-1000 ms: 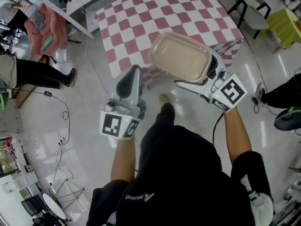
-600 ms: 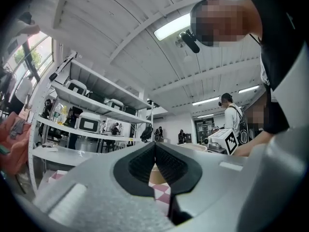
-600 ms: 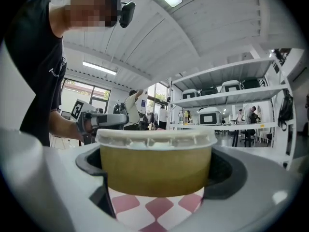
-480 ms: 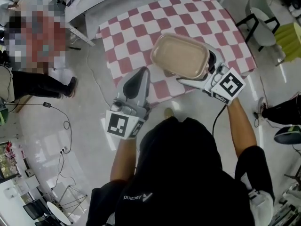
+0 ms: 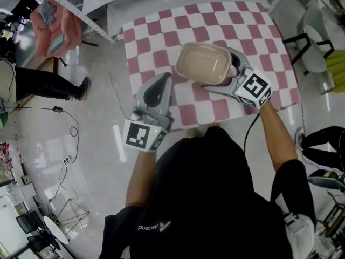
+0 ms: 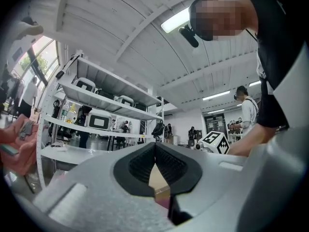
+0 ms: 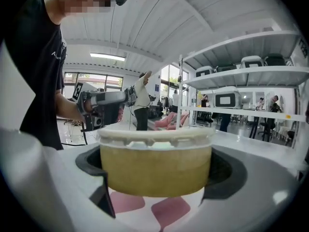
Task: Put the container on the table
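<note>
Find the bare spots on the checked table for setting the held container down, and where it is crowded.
Bare cloth runs along the far edge of the table and its left side, beyond the left gripper; another patch lies right of the right gripper. The near edge is crowded: both grippers and the container hover there.

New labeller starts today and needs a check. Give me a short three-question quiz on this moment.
1. Where is the container relative to the table? A resting on it; B held above it; C under it.
2. True or false: the left tongs are shut and empty.
3. Fill in: the container is gripped by the ___ tongs.
Key: 1 B. 2 true. 3 right tongs.
</note>
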{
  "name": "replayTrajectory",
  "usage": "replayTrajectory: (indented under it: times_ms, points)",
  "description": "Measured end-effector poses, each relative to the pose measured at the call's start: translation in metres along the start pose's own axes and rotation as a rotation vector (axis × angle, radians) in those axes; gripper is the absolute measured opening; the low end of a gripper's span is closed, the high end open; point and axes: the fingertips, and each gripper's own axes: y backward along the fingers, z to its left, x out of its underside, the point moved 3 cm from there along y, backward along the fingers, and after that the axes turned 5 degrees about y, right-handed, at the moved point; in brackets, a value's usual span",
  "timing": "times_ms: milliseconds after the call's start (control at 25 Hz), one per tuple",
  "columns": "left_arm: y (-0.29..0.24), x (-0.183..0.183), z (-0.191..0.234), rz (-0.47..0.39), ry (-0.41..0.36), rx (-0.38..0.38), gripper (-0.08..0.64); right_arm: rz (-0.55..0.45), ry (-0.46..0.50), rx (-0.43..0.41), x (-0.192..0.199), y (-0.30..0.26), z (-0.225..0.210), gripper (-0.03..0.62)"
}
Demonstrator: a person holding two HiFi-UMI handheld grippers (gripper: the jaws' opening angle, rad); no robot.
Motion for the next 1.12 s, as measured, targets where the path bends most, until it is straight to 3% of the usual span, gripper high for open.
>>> replayTrajectory:
  times_ms: [320,560,920,1120]
  points:
    - [-0.041,0.029,0.014,0.05,-0.014,-0.103,0.011,0.077,0.005,-0.126,0.048,-0.03,-0.046,0.578]
    - [-0.054,0.047,0.011,0.089,0.004,-0.139,0.011,0.135,-0.003,-0.201,0.082,-0.046,-0.064,0.58]
    - [-0.053,0.059,0.015,0.119,0.01,-0.17,0.011,0.248,0.018,-0.273,0.113,-0.063,-0.06,0.58]
    - [-0.051,0.066,0.02,0.131,0.02,-0.178,0.011,0.381,0.042,-0.306,0.137,-0.061,-0.059,0.581]
